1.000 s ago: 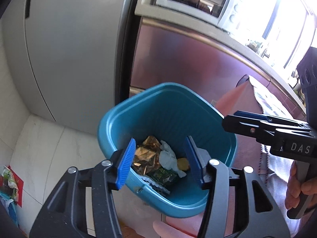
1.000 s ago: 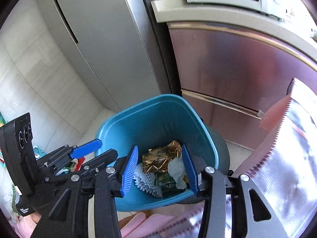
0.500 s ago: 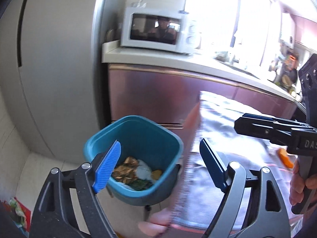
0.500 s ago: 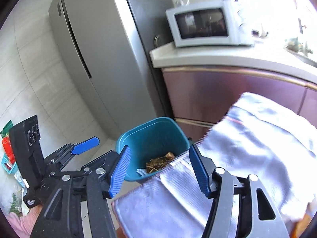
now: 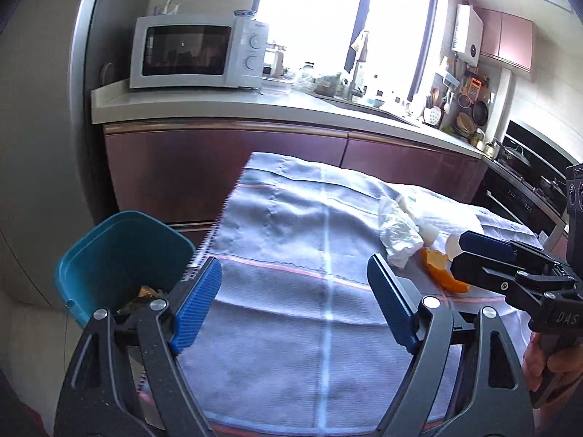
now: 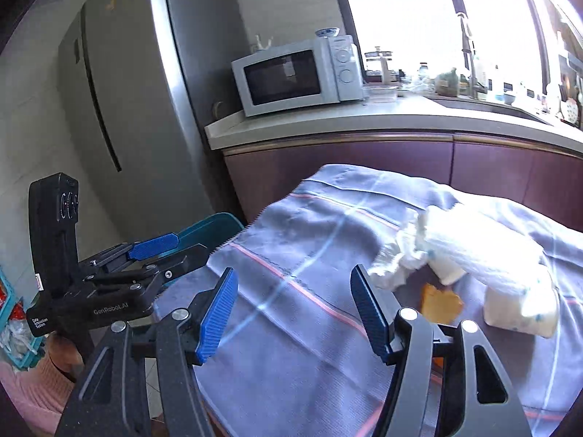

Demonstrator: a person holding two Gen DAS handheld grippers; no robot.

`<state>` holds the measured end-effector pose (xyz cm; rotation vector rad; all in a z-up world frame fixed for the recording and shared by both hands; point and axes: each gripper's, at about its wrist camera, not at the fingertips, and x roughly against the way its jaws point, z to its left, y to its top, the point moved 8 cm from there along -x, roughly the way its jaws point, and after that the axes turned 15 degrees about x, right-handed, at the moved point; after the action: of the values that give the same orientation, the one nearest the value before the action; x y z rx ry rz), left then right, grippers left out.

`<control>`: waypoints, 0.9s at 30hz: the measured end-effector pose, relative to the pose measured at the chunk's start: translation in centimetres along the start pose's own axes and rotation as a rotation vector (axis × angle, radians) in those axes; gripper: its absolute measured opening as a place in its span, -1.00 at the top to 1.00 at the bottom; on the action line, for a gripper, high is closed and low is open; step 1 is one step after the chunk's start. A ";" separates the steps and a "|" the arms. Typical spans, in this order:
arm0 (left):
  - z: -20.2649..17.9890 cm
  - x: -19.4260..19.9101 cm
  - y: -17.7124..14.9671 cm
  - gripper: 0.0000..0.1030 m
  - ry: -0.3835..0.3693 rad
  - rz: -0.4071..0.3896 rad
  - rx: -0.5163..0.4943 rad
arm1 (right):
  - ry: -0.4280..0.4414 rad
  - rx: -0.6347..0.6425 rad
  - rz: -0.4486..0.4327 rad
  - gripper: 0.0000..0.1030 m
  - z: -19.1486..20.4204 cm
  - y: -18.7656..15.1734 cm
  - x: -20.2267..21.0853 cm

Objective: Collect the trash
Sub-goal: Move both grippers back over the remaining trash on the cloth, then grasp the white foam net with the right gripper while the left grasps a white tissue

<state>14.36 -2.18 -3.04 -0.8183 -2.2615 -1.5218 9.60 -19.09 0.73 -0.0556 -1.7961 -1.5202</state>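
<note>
The teal bin (image 5: pixel 120 255) stands on the floor at the left end of the cloth-covered tabletop (image 5: pixel 291 247), its rim just below the cloth's fringed edge. Inside it, low against the near wall, lies a little heap of rubbish: a crumpled gold wrapper (image 5: pixel 147 291) and something dark beside it, mostly hidden behind the gripper's finger.

The remaining trash sits on the tabletop, well apart from the bin, towards the far right of the cloth. A crumpled clear plastic bag (image 5: pixel 397 233) lies nearest the bin. Just beyond it, on the side away from the bin, is a curved piece of orange peel (image 5: pixel 437 266), bright orange outside and paler inside. Further from the bin still, white foam fruit netting (image 6: pixel 484 251) lies across two small pale pieces (image 6: pixel 521 309) whose nature I cannot make out.

The left hand-held gripper (image 5: pixel 295 309) hovers over the cloth beside the bin, its blue pads set wide with nothing between them; its jaws have just been opening. The right hand-held gripper (image 6: pixel 291 313) hangs over the cloth further from the bin, short of the peel, moderately wide and empty, its jaws likewise having just been opening.
</note>
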 end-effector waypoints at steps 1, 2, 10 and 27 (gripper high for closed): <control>-0.8 -0.4 -0.3 -0.58 -0.011 0.010 -0.010 | -0.016 -0.018 0.004 -0.20 -1.0 -0.6 0.5; -1.7 -0.9 -0.6 -0.58 -0.022 0.020 -0.020 | -0.031 -0.035 0.008 -0.20 -1.9 -1.0 0.7; -7.1 -4.3 -2.1 -0.56 -0.066 0.082 -0.096 | -0.136 -0.133 0.022 -0.20 -7.8 -4.1 2.9; -12.0 -12.1 -3.1 -0.43 -0.036 0.193 -0.195 | -0.170 -0.274 0.001 -0.18 -15.0 -5.0 1.9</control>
<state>21.26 -17.53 -7.06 -1.0918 -2.0122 -1.6649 13.50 -34.21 -2.39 -0.3291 -1.7025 -1.7978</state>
